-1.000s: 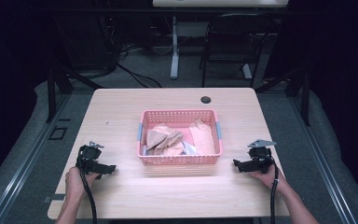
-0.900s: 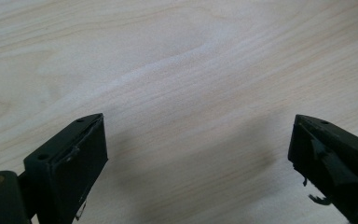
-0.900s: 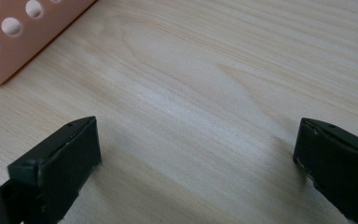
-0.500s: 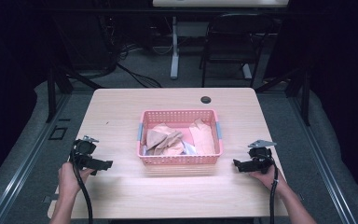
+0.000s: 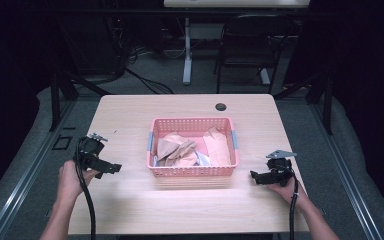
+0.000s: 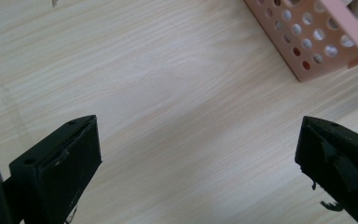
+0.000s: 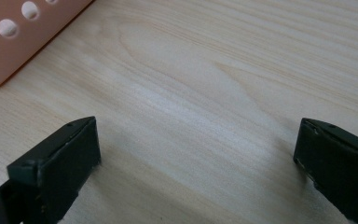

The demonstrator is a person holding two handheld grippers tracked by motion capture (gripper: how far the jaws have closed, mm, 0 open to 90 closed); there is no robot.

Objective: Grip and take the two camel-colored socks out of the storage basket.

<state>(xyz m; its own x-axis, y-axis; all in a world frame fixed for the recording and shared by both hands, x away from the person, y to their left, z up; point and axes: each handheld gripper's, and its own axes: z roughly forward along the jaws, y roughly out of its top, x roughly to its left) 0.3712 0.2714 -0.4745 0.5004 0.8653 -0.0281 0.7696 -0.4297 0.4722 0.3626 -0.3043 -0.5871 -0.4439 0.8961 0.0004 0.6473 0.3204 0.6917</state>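
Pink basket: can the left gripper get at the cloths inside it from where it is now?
Probably yes. The left gripper is open and empty, with bare table between it and the pink basket, and the cloths lie uncovered in the open top.

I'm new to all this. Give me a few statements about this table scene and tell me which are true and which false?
1. The pink basket holds beige cloths. True.
2. The left tongs grip a cloth. False: they are open, with nothing between them.
3. The right tongs reach into the basket. False: they sit open beside it, over the bare table.
4. A small dark round thing lies on the table beyond the basket. True.
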